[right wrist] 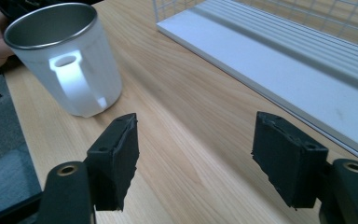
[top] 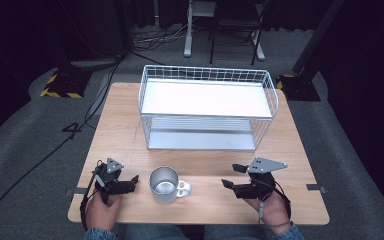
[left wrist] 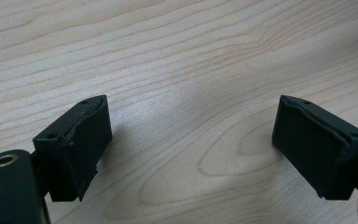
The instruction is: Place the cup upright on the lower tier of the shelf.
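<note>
Both grippers are resting near the front edge of the light wooden table (top: pixel 125 120), the left gripper (top: pixel 134 180) and the right gripper (top: pixel 228 176) each standing released and flanking a white metal mug with a steel-grey inside (top: pixel 164 185). That mug is sitting upright between them, its handle pointing toward the right gripper; behind it, a white wire two-shelf rack (top: pixel 207 107) is occupying the far half. Hands are gripping from below, forearms level.

Looking along the left gripper (left wrist: pixel 191 126), its jaws are gaping over bare wood.

Along the right gripper (right wrist: pixel 196 140), jaws are spread wide, the mug (right wrist: pixel 63 60) standing well apart ahead. It is probably light, rigid and smooth; the handle (right wrist: pixel 72 79) or rim looks the surest hold.
</note>
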### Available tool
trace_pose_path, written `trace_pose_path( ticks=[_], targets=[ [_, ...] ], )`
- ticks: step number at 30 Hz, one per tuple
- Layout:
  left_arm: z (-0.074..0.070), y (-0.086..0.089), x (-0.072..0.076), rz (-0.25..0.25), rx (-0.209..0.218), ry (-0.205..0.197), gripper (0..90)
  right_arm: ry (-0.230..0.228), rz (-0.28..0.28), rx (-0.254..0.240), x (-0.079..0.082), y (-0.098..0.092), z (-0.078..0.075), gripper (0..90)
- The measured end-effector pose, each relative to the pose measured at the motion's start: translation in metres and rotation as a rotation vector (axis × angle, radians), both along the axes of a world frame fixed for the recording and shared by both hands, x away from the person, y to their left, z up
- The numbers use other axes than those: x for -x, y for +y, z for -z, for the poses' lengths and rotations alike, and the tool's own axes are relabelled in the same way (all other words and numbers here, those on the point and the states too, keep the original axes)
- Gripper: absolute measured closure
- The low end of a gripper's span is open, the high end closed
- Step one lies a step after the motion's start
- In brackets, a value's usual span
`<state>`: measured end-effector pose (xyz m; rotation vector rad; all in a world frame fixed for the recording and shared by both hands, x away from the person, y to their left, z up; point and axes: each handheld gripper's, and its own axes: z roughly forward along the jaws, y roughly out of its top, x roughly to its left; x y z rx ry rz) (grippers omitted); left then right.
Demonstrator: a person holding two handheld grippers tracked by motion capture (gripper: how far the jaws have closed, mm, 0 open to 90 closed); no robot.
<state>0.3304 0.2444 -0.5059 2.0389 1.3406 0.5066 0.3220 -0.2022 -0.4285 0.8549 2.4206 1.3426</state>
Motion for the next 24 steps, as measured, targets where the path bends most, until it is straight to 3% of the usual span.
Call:
trace_pose_path(
  ticks=[24],
  targets=[
    [0.0,0.0,-0.002,-0.003,-0.002,0.001,12.2,0.025,-0.164,0.03,0.0,0.063,0.008,31.5]
  ],
)
